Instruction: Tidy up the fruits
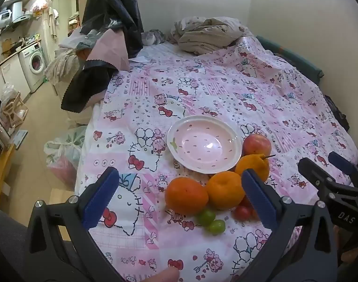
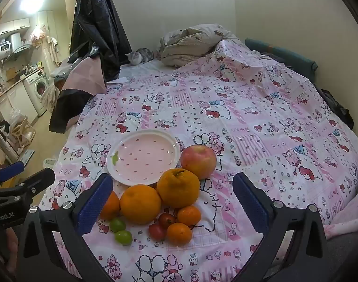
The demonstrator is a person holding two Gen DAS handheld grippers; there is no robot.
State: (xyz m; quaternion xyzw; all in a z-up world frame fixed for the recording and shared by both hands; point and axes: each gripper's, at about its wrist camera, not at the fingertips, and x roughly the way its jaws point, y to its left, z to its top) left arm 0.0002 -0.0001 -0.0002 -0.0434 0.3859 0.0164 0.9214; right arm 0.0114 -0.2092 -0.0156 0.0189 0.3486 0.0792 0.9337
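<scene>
Fruit pile [image 2: 160, 202] on the bed [image 2: 261, 122]: three oranges, apple [image 2: 198, 161], small tangerines, tomatoes, green grapes, touching the empty pink plate [image 2: 143, 157] behind. I hold my right tool [image 2: 174, 202] released above the pile, which lies between its fingers. My left tool [image 1: 179, 197] hangs released just left.

Pink bowl [image 2: 143, 156] upright, empty; apple [image 2: 198, 161], three oranges [image 2: 140, 204], mandarins, tomatoes, green grapes [image 2: 123, 236] clustered beside it.

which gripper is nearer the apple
Right. The right gripper hangs open with the apple just ahead between its fingers; the left gripper sits further left, by the leftmost orange.
</scene>
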